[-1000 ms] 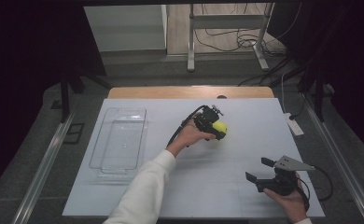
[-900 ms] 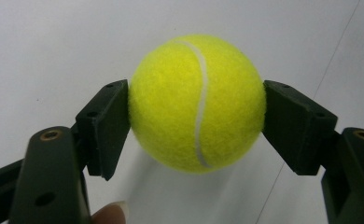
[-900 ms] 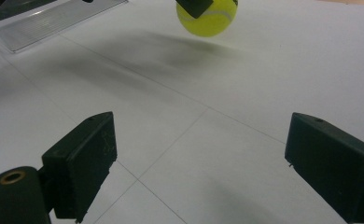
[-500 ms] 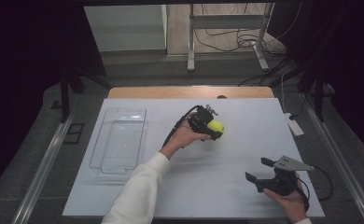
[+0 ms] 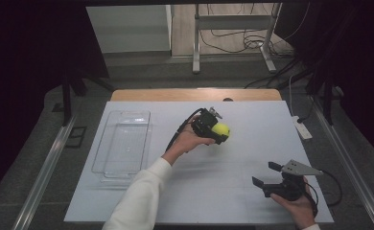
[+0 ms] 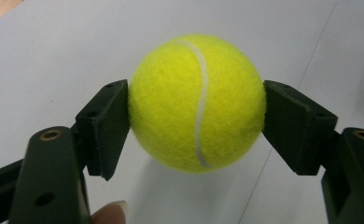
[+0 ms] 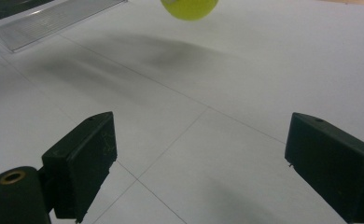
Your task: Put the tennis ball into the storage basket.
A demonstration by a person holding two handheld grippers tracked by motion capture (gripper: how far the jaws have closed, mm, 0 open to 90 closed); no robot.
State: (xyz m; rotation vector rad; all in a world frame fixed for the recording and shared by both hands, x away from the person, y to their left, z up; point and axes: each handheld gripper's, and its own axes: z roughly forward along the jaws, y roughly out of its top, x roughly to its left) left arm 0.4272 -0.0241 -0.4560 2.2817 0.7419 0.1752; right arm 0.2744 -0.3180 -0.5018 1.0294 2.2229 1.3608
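A yellow tennis ball (image 6: 196,101) sits between the two black pads of my left gripper (image 6: 196,119), which is shut on it and holds it off the white table top. From above, that ball (image 5: 220,129) and the left gripper (image 5: 216,131) hang over the middle of the table, a white-sleeved arm behind them. My right gripper (image 5: 265,174) rests low near the table's front right corner, jaws wide open with nothing between them. In the right gripper view its pads (image 7: 82,158) stand far apart over bare table, and the ball's underside (image 7: 189,8) shows at the top edge.
A clear plastic tray (image 5: 123,143) lies on the left part of the white table (image 5: 233,191); its corner (image 7: 54,16) shows at the top left of the right gripper view. A white power strip (image 5: 302,128) lies at the table's right edge.
My left gripper and the ball have shifted slightly toward the far side of the table. The right gripper has kept still.
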